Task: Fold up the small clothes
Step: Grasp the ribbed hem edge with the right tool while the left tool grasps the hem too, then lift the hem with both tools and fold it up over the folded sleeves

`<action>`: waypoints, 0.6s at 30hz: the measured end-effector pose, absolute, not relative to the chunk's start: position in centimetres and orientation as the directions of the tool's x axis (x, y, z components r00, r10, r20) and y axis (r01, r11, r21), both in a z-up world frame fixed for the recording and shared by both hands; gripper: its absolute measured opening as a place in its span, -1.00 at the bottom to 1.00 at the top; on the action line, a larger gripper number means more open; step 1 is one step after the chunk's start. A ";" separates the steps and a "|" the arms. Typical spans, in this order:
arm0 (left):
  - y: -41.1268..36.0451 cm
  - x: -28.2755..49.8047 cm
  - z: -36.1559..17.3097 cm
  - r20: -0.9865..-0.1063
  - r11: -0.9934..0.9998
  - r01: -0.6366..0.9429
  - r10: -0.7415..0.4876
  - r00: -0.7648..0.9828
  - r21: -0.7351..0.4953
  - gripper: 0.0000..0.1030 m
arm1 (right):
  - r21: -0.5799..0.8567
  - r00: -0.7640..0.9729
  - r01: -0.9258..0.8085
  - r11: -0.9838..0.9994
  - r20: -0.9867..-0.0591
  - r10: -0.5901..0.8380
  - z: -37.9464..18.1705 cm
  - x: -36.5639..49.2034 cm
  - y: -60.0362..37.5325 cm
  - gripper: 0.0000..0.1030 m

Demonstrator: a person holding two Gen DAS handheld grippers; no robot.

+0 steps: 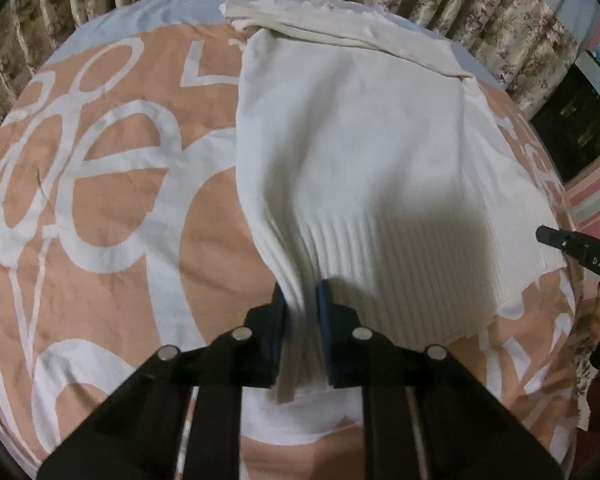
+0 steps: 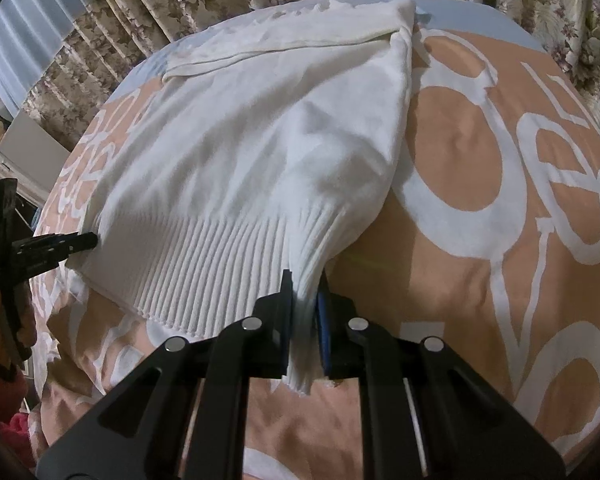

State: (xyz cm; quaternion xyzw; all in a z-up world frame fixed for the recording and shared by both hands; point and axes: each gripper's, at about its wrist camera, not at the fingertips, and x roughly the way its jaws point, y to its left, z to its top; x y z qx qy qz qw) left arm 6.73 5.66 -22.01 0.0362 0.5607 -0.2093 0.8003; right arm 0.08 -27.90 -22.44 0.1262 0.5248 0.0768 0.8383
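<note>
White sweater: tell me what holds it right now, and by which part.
Both grippers hold the white sweater by its ribbed hem: the left gripper pinches one bottom corner, the right gripper the opposite one.

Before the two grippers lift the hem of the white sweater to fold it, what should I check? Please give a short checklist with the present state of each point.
1. Left gripper closed on the ribbed hem: ok, knit is bunched between its pads.
2. Right gripper closed on the hem: ok, fabric is pinched at the other corner.
3. Both layers of the hem caught in each grip: cannot tell.
4. White sweater body lying flat on the bedcover: not ok, it puckers toward both grips.
5. Sleeve already folded across the top: ok.
6. Far end of the bedcover free of other things for the fold: ok.
</note>
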 end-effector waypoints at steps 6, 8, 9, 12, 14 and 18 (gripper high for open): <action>4.8 7.4 -21.0 -0.900 0.892 0.423 -0.309 0.307 -0.162 -0.78 | 0.291 0.449 -0.022 0.956 -0.852 0.270 -21.8 1.0 -27.8 -0.78; 4.0 8.1 -20.4 -0.888 0.881 0.451 -0.317 0.332 -0.146 -0.79 | 0.288 0.455 -0.029 0.957 -0.849 0.270 -21.6 1.6 -27.7 -0.78; 3.6 8.4 -20.1 -0.882 0.876 0.463 -0.321 0.345 -0.138 -0.79 | 0.287 0.460 -0.034 0.957 -0.846 0.270 -21.4 2.0 -27.7 -0.78; 2.0 9.7 -19.1 -0.855 0.862 0.494 -0.335 0.395 -0.110 -0.79 | 0.282 0.483 -0.051 0.958 -0.833 0.270 -20.5 3.5 -27.7 -0.78; 1.1 11.1 -18.0 -0.829 0.859 0.501 -0.357 0.431 -0.109 -0.79 | 0.274 0.509 -0.064 0.959 -0.818 0.268 -19.4 4.7 -27.8 -0.78; 0.3 14.6 -15.7 -0.772 0.866 0.488 -0.382 0.507 -0.108 -0.79 | 0.282 0.566 -0.056 0.958 -0.781 0.263 -17.3 7.3 -29.1 -0.79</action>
